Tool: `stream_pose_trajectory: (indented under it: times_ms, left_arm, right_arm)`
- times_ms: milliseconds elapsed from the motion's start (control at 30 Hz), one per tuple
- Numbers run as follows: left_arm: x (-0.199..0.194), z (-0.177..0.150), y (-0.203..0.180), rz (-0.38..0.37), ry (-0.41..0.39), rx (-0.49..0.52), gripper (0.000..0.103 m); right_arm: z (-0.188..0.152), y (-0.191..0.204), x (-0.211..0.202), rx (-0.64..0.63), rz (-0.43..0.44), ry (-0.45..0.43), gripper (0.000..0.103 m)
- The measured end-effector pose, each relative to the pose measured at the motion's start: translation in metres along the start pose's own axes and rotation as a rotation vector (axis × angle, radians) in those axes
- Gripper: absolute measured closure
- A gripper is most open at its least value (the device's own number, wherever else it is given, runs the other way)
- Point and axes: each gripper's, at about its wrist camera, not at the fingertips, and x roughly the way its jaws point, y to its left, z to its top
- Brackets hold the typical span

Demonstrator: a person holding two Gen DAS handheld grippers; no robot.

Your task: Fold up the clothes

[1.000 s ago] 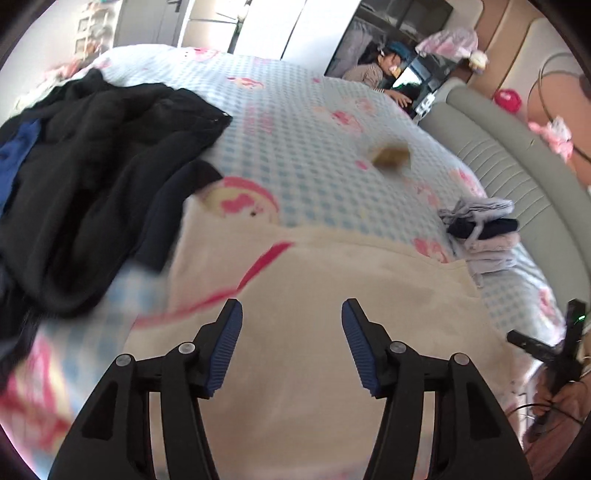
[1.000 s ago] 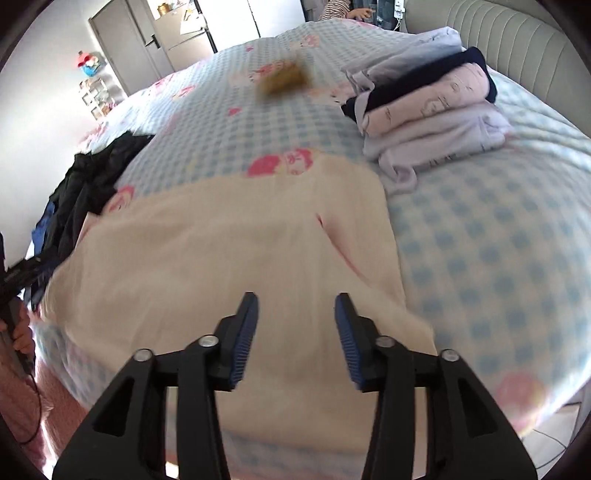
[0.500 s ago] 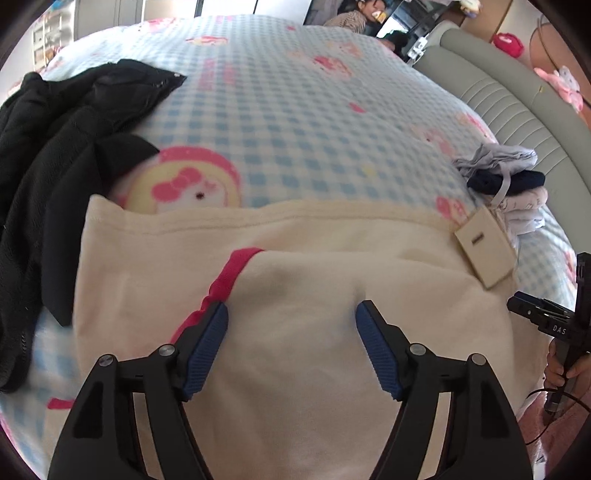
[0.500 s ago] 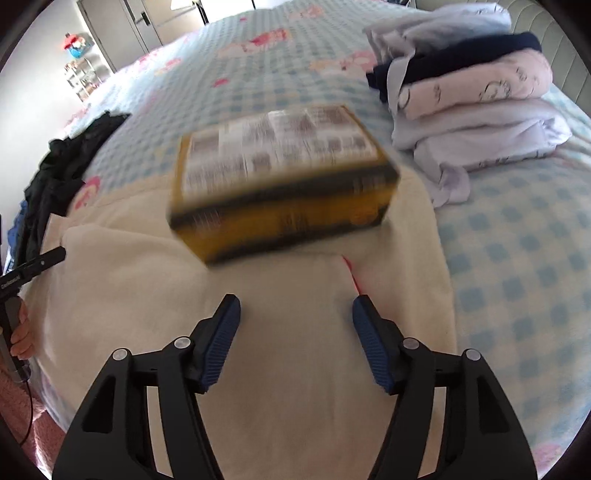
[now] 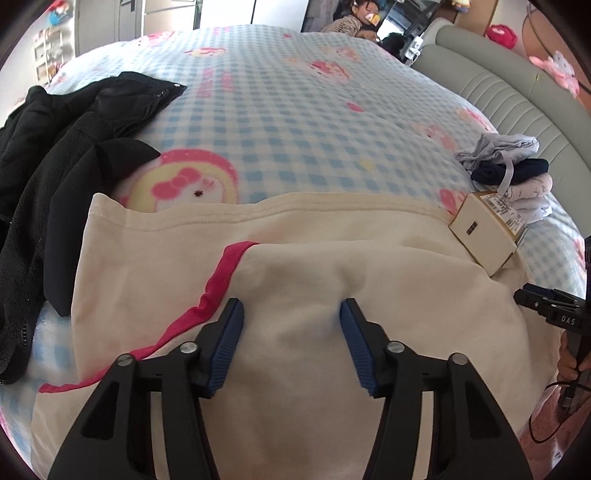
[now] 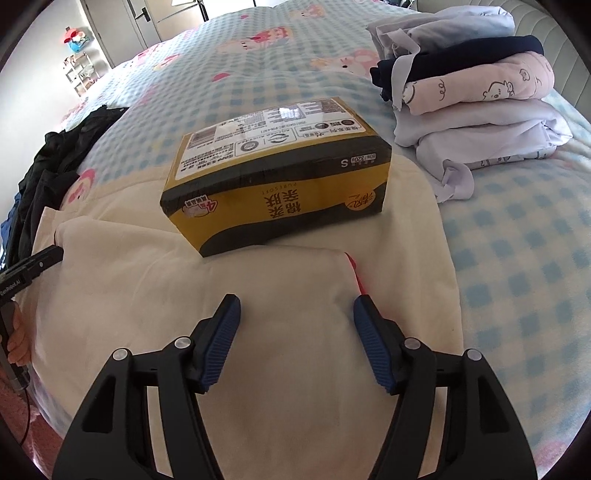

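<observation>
A cream garment (image 5: 295,266) with pink trim (image 5: 218,288) lies spread at the near edge of the bed, its near part folded over itself; it also fills the lower half of the right wrist view (image 6: 258,295). My left gripper (image 5: 291,314) hovers open over its folded middle. Over the same cloth my right gripper (image 6: 295,306) is open, holding nothing. A yellow and black box (image 6: 280,173) rests on the garment's far right corner, just ahead of the right gripper; it shows at the right of the left wrist view (image 5: 487,229).
A pile of black clothes (image 5: 62,147) lies at the left of the bed. A stack of folded clothes (image 6: 469,85) sits at the right near the grey headboard (image 5: 517,96). The checked blue bedspread (image 5: 295,103) stretches beyond. A person sits at the back (image 5: 351,26).
The yellow box flew across the bed and landed on the garment's far right corner, where it now rests. Both grippers opened wider and came closer over the cloth.
</observation>
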Motion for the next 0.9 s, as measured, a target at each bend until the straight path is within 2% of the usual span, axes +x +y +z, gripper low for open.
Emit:
stream_pose_trajectory:
  times_ms: [100,433,600,767,900]
  left_arm:
    - [-0.0024,-0.0003,-0.0060,0.005,-0.006,0.026,0.068]
    - [-0.0017,-0.0015,-0.0060,-0.002,-0.001,-0.002,0.068]
    - [-0.0032,-0.0015,-0.0079,0.007,-0.011,0.013,0.070]
    - [-0.0029,-0.0004,-0.0060,-0.001,-0.008,0.000,0.069]
    - [-0.0061,-0.0004,-0.0108,0.023,-0.002,0.003,0.069]
  right_arm:
    - [0.0017,0.0021,0.0011,-0.006,-0.008,0.008,0.039]
    - [0.0032,0.0055,0.0060,-0.010,-0.011,0.020,0.041]
    - [0.0040,0.0027,0.0051,-0.008,-0.015,0.017,0.060]
    - [0.0039,-0.0001,0.0060,0.007,-0.007,0.018,0.060]
    - [0.0041,0.0027,0.0047,0.010,-0.024,0.021,0.060]
